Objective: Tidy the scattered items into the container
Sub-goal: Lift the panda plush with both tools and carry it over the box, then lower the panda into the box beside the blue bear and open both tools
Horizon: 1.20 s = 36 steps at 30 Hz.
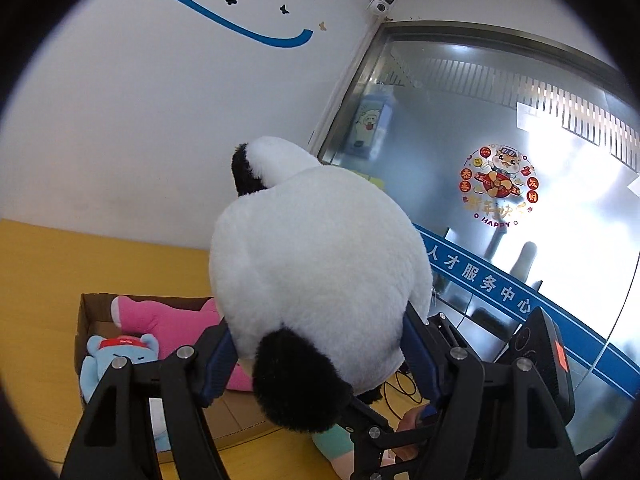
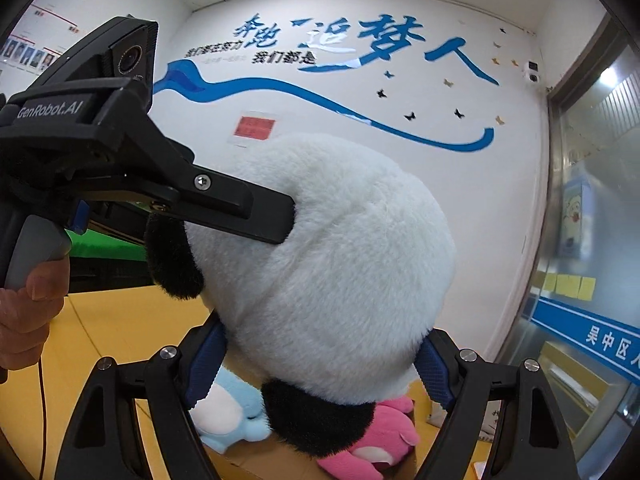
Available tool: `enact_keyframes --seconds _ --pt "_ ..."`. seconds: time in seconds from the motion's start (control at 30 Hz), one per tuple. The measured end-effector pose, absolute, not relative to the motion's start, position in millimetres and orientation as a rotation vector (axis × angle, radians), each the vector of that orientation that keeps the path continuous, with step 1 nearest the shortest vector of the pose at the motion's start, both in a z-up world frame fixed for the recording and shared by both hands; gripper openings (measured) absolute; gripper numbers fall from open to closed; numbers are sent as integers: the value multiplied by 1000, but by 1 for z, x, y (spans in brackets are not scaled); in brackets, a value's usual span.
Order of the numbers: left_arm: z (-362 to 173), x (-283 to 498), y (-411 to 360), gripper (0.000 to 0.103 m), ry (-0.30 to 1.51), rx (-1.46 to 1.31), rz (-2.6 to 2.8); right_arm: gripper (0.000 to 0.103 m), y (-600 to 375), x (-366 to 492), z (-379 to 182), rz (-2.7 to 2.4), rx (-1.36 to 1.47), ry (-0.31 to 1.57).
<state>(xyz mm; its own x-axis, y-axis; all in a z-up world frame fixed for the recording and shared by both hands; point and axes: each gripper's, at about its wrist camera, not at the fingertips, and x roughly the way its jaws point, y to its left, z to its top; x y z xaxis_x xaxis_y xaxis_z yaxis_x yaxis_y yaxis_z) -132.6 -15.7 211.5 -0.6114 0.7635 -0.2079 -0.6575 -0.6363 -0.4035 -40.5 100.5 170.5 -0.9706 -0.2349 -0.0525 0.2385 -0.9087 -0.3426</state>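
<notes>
A big white and black plush panda (image 1: 316,264) is held in the air between both grippers. My left gripper (image 1: 316,356) is shut on the panda, with its blue pads (image 1: 218,364) pressed into the fur. My right gripper (image 2: 320,360) is shut on the same panda (image 2: 340,264) from another side. The left gripper's arm (image 2: 224,204) also shows in the right wrist view, pressing into the panda. Below it lies a brown cardboard box (image 1: 86,312) holding a pink plush (image 1: 160,318) and a light blue plush (image 1: 120,356). Both plushes, pink (image 2: 384,432) and blue (image 2: 228,412), show under the panda.
The box sits on a yellow floor (image 1: 40,280) against a white wall (image 1: 140,120). A frosted glass door (image 1: 500,160) with a blue band stands to the right. Another plush (image 1: 336,444) lies on the floor beside the box. A green surface (image 2: 104,250) lies at the left.
</notes>
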Motion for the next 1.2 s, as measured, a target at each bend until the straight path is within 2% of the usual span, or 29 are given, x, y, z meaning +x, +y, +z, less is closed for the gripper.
enact_keyframes --seconds 0.23,0.47,0.57,0.67,0.73,0.87,0.97,1.07,1.2 --pt "147 -200 14 72 -377 -648 2256 87 129 -111 109 -2842 241 392" --pt "21 -262 16 72 -489 -1006 2253 87 125 -180 0 -2783 645 212" --pt "-24 -266 18 72 -517 -1144 2220 87 119 -191 -42 -2761 813 263" --pt "-48 -258 17 77 -594 -1178 2151 88 133 -196 -51 -2699 907 60" --pt "-49 -253 24 79 -555 -1196 2173 92 141 -202 -57 -2662 967 -30" --pt "-47 -240 30 79 -489 -1234 2207 93 145 -193 -50 -2659 1015 -17" --pt "-29 -218 29 77 -359 -1203 2332 95 157 -170 -35 -2647 982 -33" --pt "-20 -200 16 77 -356 -1156 2365 95 170 -156 -21 -2677 939 -36" --pt "-24 -192 18 76 -232 -1152 2401 94 186 -179 -25 -2723 1015 -72"
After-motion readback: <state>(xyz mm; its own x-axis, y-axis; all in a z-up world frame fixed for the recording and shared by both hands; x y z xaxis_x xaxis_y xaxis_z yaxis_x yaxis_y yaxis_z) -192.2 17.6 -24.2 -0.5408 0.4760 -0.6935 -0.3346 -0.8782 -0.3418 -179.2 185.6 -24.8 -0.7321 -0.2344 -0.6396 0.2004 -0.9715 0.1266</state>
